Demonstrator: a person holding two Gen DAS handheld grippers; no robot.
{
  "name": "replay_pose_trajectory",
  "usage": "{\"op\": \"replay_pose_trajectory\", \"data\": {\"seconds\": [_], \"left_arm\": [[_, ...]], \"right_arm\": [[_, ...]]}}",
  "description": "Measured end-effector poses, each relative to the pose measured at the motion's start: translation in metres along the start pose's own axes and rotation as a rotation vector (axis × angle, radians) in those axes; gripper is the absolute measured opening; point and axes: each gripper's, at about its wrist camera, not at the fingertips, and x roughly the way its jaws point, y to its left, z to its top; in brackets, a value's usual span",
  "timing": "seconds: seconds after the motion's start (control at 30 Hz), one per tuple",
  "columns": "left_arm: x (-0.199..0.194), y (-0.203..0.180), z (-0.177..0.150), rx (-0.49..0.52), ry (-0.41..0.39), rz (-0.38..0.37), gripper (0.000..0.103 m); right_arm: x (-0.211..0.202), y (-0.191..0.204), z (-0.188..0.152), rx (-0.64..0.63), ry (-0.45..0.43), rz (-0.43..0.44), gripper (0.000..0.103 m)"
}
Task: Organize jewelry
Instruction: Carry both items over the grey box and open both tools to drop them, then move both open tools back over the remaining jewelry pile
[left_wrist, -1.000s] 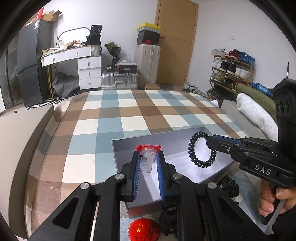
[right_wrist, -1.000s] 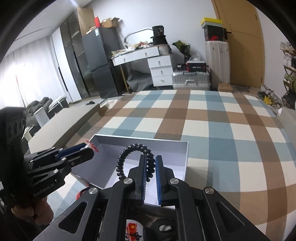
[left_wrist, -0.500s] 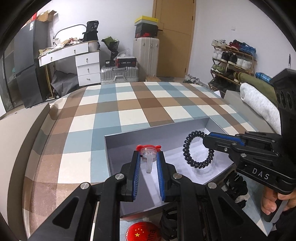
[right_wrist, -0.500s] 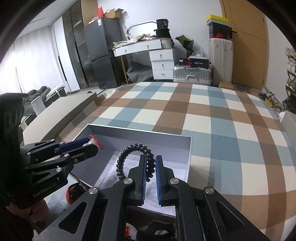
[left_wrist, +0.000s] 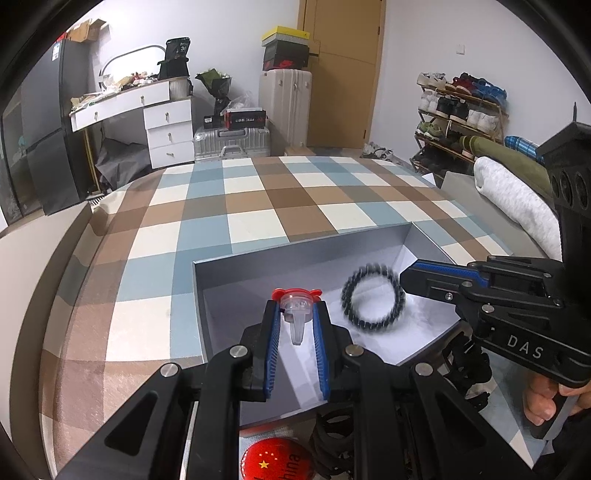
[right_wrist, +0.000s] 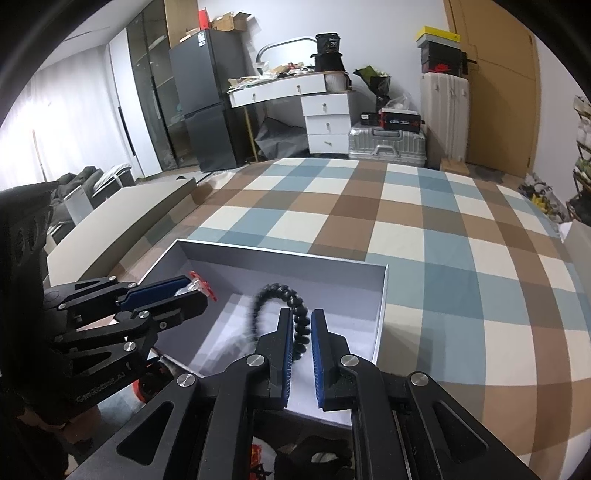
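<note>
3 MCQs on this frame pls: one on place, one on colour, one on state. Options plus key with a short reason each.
1. Where is the black coil hair tie?
A. Flat on the plaid cover
B. Over the open grey box, at the right gripper
C. On the shoe rack

2. What colour is the top of the clear clip in the left gripper?
A. Red
B. Green
C. Yellow

3. How is the left gripper set?
A. Wide open, nothing in it
B. Shut on the clear clip
C. Shut on the box wall

Key:
1 B: the coil sits between the right gripper's pads, above the box interior.
2 A: a red cap shows above the clear body in the left wrist view.
3 B: both blue pads press on the clip's sides.
</note>
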Motion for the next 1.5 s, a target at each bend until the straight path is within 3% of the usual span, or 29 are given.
{"op": "replay_pose_trajectory", "data": {"seconds": [0.2,0.23,0.27,0.3,0.4,0.47,0.53,0.63,0.7,1.0,1.1,1.5], "left_arm": [[-0.005,0.004,0.0,-0.029,0.013,-0.043,0.014],[-0.008,0.004,0.0,-0.035,0.013,-0.051,0.016],[-0.012,0.004,-0.001,-0.037,0.011,-0.049,0.026],[-0.016,0.004,-0.002,-0.035,0.008,-0.042,0.042],[-0.033,0.003,-0.007,-0.033,-0.03,-0.05,0.069],[-0.042,0.003,-0.011,-0.032,-0.037,-0.053,0.076],[-0.048,0.005,-0.015,-0.035,-0.031,-0.045,0.083],[-0.056,0.01,-0.021,-0.05,-0.056,-0.031,0.09],[-0.058,0.014,-0.022,-0.056,-0.056,-0.021,0.102],[-0.063,0.025,-0.042,-0.058,-0.046,0.023,0.102],[-0.059,0.027,-0.049,-0.046,-0.027,0.033,0.102],[-0.047,0.033,-0.06,-0.057,0.028,0.029,0.102]], "right_arm": [[-0.015,-0.002,-0.001,0.007,-0.023,0.009,0.012],[-0.018,-0.003,-0.001,0.007,-0.03,0.003,0.015],[-0.023,-0.003,-0.002,0.008,-0.039,0.001,0.018],[-0.028,-0.004,-0.003,0.011,-0.043,0.002,0.027],[-0.041,-0.006,-0.008,0.026,-0.051,0.023,0.042],[-0.051,-0.007,-0.013,0.03,-0.06,0.016,0.057],[-0.058,-0.008,-0.018,0.032,-0.063,0.003,0.078],[-0.066,-0.008,-0.025,0.032,-0.059,-0.01,0.093],[-0.073,-0.008,-0.028,0.035,-0.062,-0.03,0.103],[-0.073,-0.008,-0.045,0.082,-0.071,-0.004,0.103],[-0.06,-0.012,-0.051,0.098,-0.01,-0.006,0.103],[-0.058,-0.021,-0.058,0.114,0.01,-0.023,0.103]]}}
